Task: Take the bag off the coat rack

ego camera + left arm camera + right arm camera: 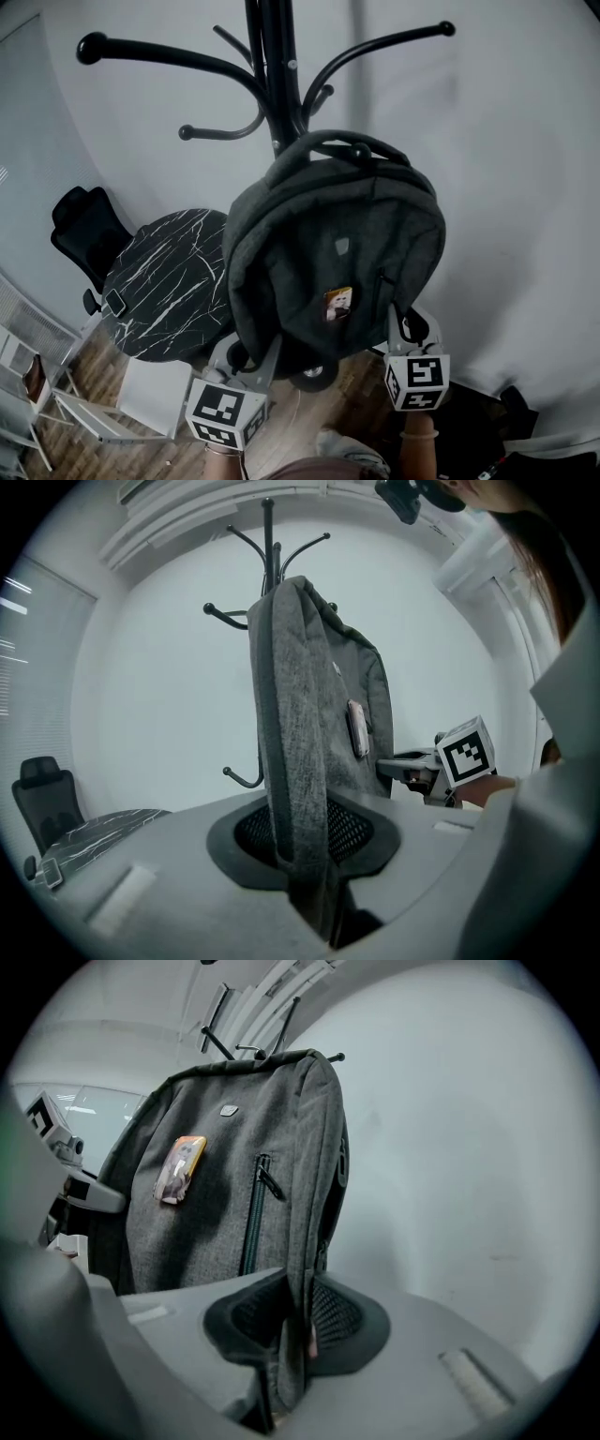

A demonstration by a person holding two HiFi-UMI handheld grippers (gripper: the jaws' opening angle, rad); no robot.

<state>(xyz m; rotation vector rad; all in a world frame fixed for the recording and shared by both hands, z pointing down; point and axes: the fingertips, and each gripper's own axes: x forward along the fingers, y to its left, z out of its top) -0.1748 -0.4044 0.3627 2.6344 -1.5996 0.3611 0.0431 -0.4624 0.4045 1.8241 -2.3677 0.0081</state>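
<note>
The bag (337,253) is hung on the coat rack (272,75) by its top handle (323,142), which is looped over a hook (359,150) on the near side; it is not yet seen to be lifted clear; the bag's lower left edge is pinched between the jaws of the left gripper (314,874), and its lower right edge is clamped in the right gripper (281,1363), the bag being pressed from both sides in each; the grasp is thus judged done; what is left is for the bag to be raised until the top handle is freed from the hook, then drawn nearer, away from the coat rack
</note>
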